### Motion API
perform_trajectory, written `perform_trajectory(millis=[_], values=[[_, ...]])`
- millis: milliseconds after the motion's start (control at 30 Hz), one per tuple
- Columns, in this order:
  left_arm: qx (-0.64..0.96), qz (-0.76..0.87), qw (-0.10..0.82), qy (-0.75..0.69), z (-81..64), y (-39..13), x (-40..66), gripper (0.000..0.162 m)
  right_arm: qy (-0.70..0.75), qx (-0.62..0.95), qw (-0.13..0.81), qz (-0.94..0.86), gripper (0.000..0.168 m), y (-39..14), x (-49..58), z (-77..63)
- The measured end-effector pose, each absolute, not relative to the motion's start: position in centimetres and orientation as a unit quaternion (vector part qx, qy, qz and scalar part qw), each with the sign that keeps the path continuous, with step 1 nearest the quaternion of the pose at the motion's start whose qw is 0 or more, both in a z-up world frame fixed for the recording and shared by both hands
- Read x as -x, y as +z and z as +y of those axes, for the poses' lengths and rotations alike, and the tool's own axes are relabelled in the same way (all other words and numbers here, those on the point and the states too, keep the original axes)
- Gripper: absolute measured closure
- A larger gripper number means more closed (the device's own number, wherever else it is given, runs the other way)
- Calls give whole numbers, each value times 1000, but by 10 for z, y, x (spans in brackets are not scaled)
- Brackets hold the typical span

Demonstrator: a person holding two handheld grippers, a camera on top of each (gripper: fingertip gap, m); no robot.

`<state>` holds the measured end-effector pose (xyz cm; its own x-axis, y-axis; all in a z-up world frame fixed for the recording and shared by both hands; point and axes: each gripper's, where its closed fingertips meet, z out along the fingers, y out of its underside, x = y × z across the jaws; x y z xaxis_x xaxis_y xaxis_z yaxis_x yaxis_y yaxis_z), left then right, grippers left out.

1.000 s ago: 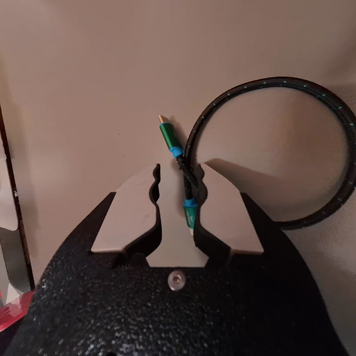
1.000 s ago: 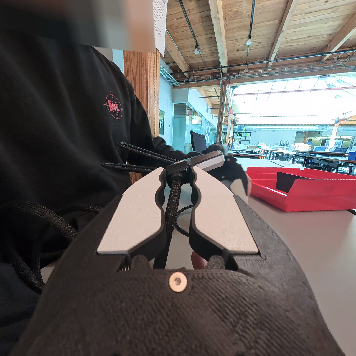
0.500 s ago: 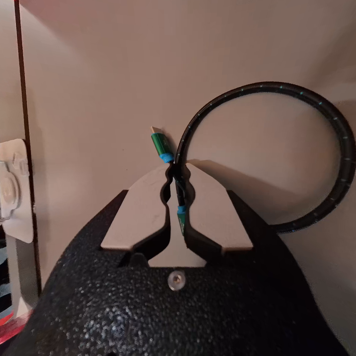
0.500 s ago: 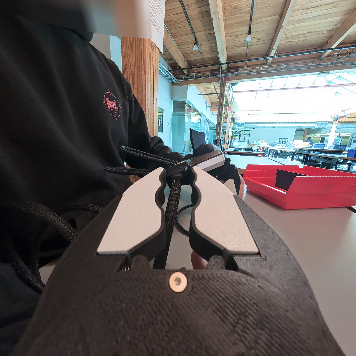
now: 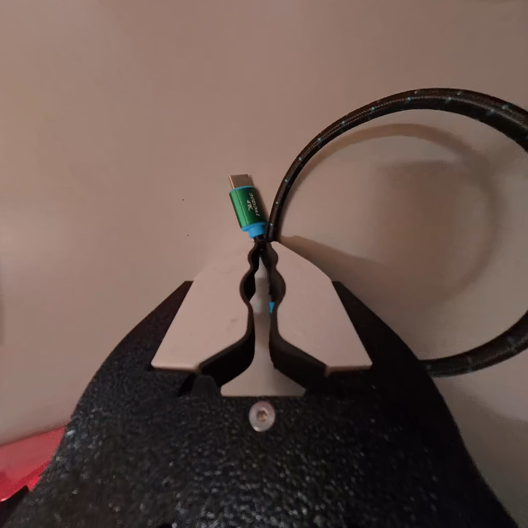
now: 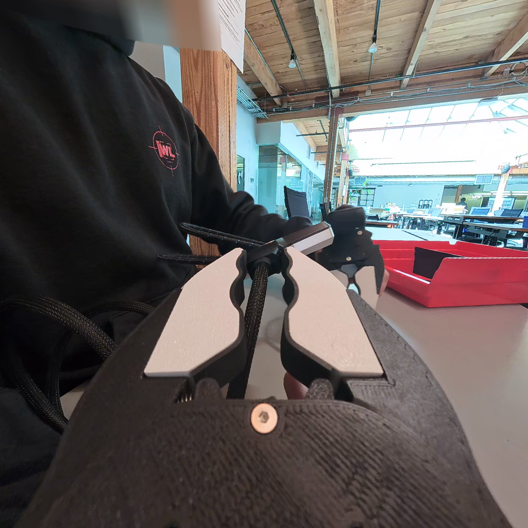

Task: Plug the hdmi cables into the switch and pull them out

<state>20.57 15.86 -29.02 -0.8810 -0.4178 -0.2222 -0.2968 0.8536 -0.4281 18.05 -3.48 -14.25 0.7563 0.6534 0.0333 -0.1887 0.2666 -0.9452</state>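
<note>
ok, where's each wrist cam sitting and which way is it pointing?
Left wrist: on the left tongs, looking down at the table; tongs shut on the thin cable behind the green plug.
Right wrist: on the right tongs, facing the person's hoodie; tongs shut on the black plug at the switch.
Shared: the table; likely the red bin.

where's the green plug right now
In the left wrist view the green plug sticks up just past the tips of the left hand-held gripper, which pinches its thin cord just below the blue collar. The black braided cable loops to its right.
</note>
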Motion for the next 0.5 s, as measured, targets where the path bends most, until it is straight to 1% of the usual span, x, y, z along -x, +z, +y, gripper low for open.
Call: perform_trajectory(millis=[100,133,167,200,233,333,367,433,467,500], values=[[222,952,118,-173,159,-292,-206,153,277,540,765,-216,145,-142,-180,-35],[238,953,87,-166,158,-296,-202,140,277,540,765,-217,145,-142,-180,-35],[253,952,51,-163,156,-300,-196,143,277,540,765,-217,145,-143,-180,-35],[259,951,37,-166,153,-302,-194,139,277,541,764,-216,145,-143,-180,-35],[241,956,54,-160,153,-301,-195,140,277,541,764,-216,145,-143,-180,-35],[140,966,188,-109,156,-297,-208,144,277,539,766,-216,146,-142,-181,-36],[134,963,213,-98,158,-296,-212,144,277,537,768,-214,146,-142,-181,-36],[153,956,230,-103,158,-292,-214,138,284,514,780,-216,157,-135,-182,-42],[157,949,248,-117,158,-286,-216,135,289,497,788,-218,168,-130,-183,-46],[161,940,266,-136,157,-277,-218,135,292,470,807,-208,168,-121,-188,-53]])
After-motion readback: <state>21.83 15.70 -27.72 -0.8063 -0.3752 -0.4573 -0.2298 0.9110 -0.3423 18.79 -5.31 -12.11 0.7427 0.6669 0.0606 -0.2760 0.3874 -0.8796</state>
